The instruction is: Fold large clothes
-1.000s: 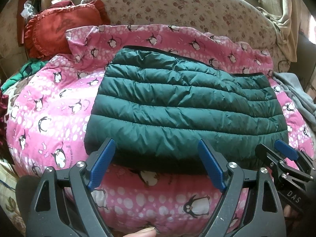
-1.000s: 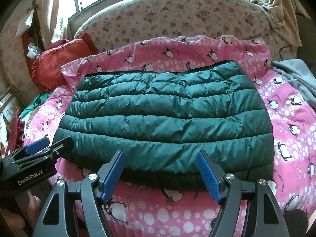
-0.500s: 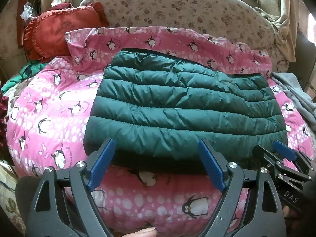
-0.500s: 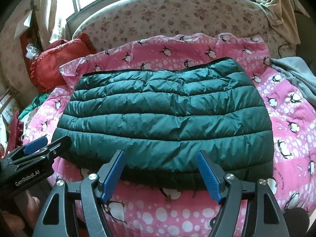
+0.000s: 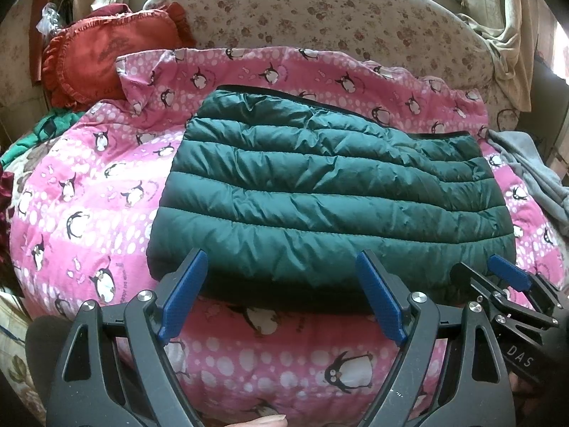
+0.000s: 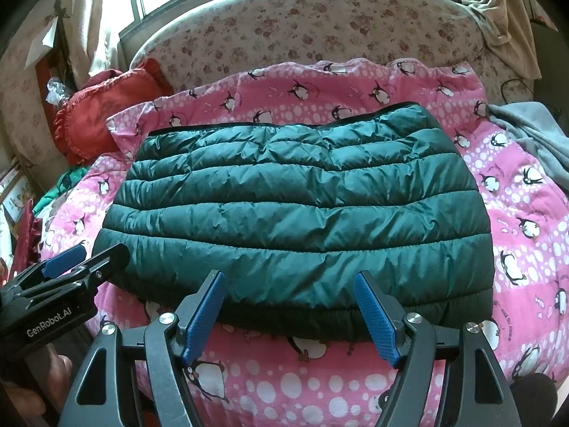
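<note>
A dark green quilted puffer jacket (image 5: 330,192) lies folded into a flat rectangle on a pink penguin-print quilt (image 5: 89,213); it also shows in the right wrist view (image 6: 295,210). My left gripper (image 5: 284,277) is open and empty, just short of the jacket's near edge, toward its left half. My right gripper (image 6: 290,295) is open and empty, at the near edge toward the right half. The right gripper also shows at the left view's lower right (image 5: 498,284). The left gripper also shows at the right view's lower left (image 6: 81,259).
A red ruffled pillow (image 5: 106,60) lies at the back left. A floral sofa back (image 5: 320,14) rises behind the quilt (image 6: 515,195). A grey garment (image 6: 533,135) lies at the right. Green cloth (image 5: 46,128) sits at the left edge.
Both grippers have drawn back slightly from the jacket and stayed open. The jacket has not moved.
</note>
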`<state>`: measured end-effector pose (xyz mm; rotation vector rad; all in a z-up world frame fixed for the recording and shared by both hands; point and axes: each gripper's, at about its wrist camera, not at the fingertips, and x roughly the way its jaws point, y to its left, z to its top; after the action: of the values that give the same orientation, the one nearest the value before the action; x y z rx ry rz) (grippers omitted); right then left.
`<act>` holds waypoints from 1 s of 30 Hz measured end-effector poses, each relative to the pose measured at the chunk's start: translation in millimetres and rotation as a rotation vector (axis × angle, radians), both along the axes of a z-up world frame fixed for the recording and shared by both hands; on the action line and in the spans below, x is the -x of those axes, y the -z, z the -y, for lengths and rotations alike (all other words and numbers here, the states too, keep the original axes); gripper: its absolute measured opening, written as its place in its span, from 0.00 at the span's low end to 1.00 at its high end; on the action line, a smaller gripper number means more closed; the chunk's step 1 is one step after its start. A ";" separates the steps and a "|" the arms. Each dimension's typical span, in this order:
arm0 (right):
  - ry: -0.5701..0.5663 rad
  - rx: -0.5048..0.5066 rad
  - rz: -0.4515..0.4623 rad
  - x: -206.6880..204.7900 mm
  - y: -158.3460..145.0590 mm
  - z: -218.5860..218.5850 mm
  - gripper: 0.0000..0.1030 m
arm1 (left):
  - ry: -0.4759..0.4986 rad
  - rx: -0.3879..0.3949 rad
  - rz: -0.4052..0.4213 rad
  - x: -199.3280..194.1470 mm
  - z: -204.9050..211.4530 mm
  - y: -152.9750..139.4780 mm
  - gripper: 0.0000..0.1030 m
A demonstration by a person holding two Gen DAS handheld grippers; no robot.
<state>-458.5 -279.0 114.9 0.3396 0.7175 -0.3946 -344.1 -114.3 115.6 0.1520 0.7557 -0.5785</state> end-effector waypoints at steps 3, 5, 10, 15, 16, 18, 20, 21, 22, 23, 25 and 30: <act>0.000 -0.003 -0.002 -0.1 0.9 0.0 0.70 | 0.002 -0.001 -0.001 1.3 0.8 0.2 0.83; 0.001 -0.003 -0.002 -0.2 1.3 -0.3 0.70 | 0.004 -0.001 -0.001 2.8 2.2 0.5 0.83; 0.003 -0.007 0.000 0.1 1.3 0.8 0.70 | 0.006 -0.002 -0.002 4.1 3.5 1.8 0.83; 0.005 -0.009 0.000 -0.2 1.6 1.3 0.70 | 0.006 -0.001 -0.002 4.4 3.7 1.6 0.83; 0.005 -0.010 -0.001 -0.1 1.8 1.3 0.70 | 0.006 -0.001 0.000 4.8 4.0 1.5 0.83; 0.006 -0.012 -0.001 0.0 1.9 1.7 0.70 | 0.006 -0.002 0.000 4.1 3.4 1.5 0.83; 0.005 -0.013 -0.003 -0.5 2.4 2.0 0.70 | 0.007 -0.001 -0.003 3.9 3.4 1.8 0.83; 0.005 -0.014 -0.004 -0.5 2.7 2.0 0.70 | 0.007 -0.001 -0.005 4.2 3.8 2.0 0.83; 0.005 -0.014 -0.004 -0.6 2.9 1.8 0.70 | 0.006 -0.002 -0.003 4.1 3.4 1.8 0.83; 0.005 -0.014 -0.004 -0.8 2.9 2.0 0.70 | 0.006 -0.002 -0.004 4.7 4.2 1.9 0.83; 0.007 -0.014 -0.004 -0.9 3.0 1.2 0.70 | 0.007 0.000 -0.007 3.7 3.4 2.7 0.83; 0.006 -0.015 -0.006 -0.8 3.4 1.5 0.70 | 0.009 0.002 -0.006 3.2 2.9 3.3 0.83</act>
<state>-457.6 -280.5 111.5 0.3549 0.7255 -0.3965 -347.2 -117.2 112.3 0.1516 0.7602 -0.5881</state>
